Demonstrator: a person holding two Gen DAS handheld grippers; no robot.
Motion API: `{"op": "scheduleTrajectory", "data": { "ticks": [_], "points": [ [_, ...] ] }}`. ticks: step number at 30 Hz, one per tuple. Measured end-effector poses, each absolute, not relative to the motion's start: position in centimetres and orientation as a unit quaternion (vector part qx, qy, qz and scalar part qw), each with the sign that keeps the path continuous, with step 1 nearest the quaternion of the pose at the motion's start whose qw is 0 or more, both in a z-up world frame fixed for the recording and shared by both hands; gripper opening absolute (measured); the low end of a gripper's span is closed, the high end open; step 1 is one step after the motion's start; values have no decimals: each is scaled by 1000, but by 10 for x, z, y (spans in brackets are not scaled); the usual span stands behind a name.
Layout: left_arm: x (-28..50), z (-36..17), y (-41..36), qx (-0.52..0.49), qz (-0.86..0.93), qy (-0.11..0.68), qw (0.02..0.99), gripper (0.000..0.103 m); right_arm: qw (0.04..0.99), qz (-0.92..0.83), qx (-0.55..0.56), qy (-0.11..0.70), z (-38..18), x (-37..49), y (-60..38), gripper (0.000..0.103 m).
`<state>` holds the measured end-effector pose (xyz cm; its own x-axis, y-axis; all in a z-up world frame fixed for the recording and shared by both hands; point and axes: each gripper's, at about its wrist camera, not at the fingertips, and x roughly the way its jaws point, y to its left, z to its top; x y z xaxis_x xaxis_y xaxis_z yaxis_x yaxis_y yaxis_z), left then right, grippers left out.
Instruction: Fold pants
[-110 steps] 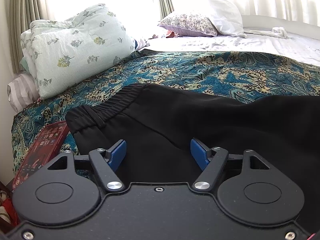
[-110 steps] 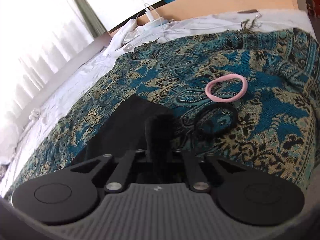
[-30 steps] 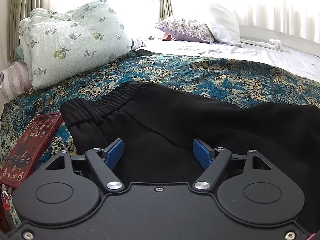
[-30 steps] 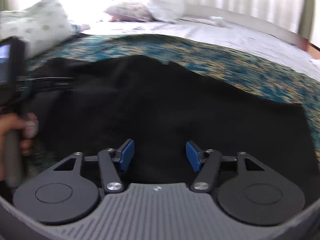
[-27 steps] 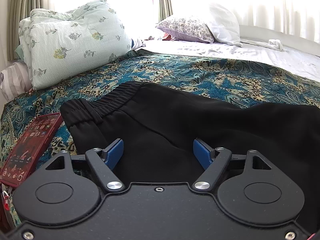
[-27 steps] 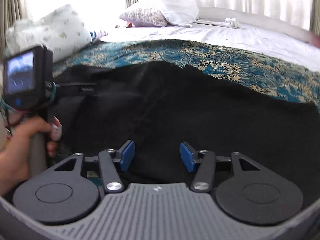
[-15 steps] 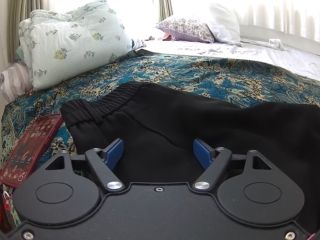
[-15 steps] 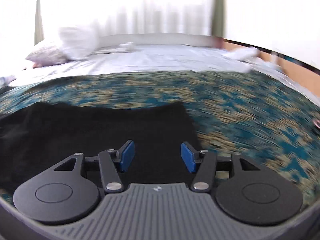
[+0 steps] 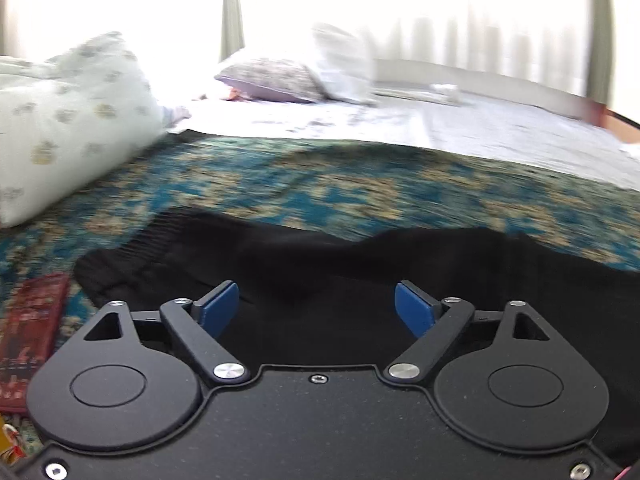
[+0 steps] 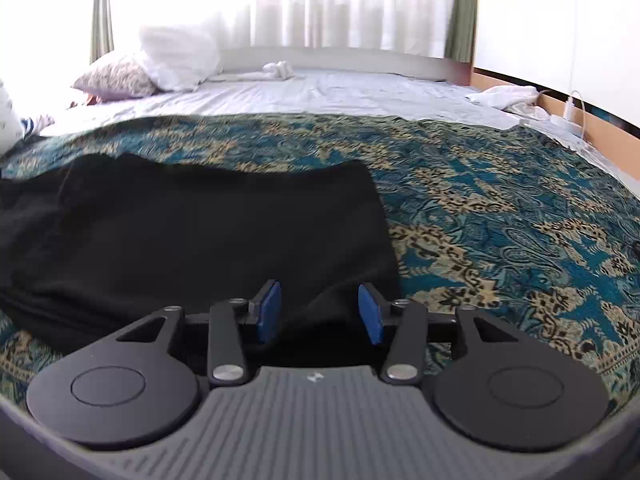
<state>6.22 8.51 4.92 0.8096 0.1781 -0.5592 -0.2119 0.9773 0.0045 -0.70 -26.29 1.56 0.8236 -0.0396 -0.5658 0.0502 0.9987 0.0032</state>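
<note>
Black pants (image 9: 320,264) lie flat on the patterned teal bedspread (image 9: 320,176), their elastic waistband (image 9: 132,248) at the left. My left gripper (image 9: 316,308) is open just above the pants near the waistband end. In the right wrist view the pants (image 10: 200,224) end in a straight hem edge (image 10: 380,216). My right gripper (image 10: 319,312) is open, its jaws on either side of the near hem corner, with cloth between the pads.
A red phone (image 9: 28,332) lies on the bedspread left of the waistband. A folded floral quilt (image 9: 68,120) and pillows (image 9: 280,76) sit at the back left. White sheet (image 10: 340,92) covers the far bed. A wooden bed edge with a charger cable (image 10: 576,116) is at the right.
My right gripper swung right from the pants' middle to the hem end and its jaws narrowed a little. My left gripper has turned slightly right; its view is blurred.
</note>
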Motion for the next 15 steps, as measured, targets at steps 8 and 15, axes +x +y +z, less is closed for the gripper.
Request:
{"op": "scheduleTrajectory", "data": {
  "ticks": [8,15],
  "points": [
    [58,36,30,-25,-7,362,932,84,961,-49,2,271,22,-14,-279,64],
    [53,25,-1,22,11,368,929,79,960,-64,-2,272,19,-16,-286,66]
  ]
}}
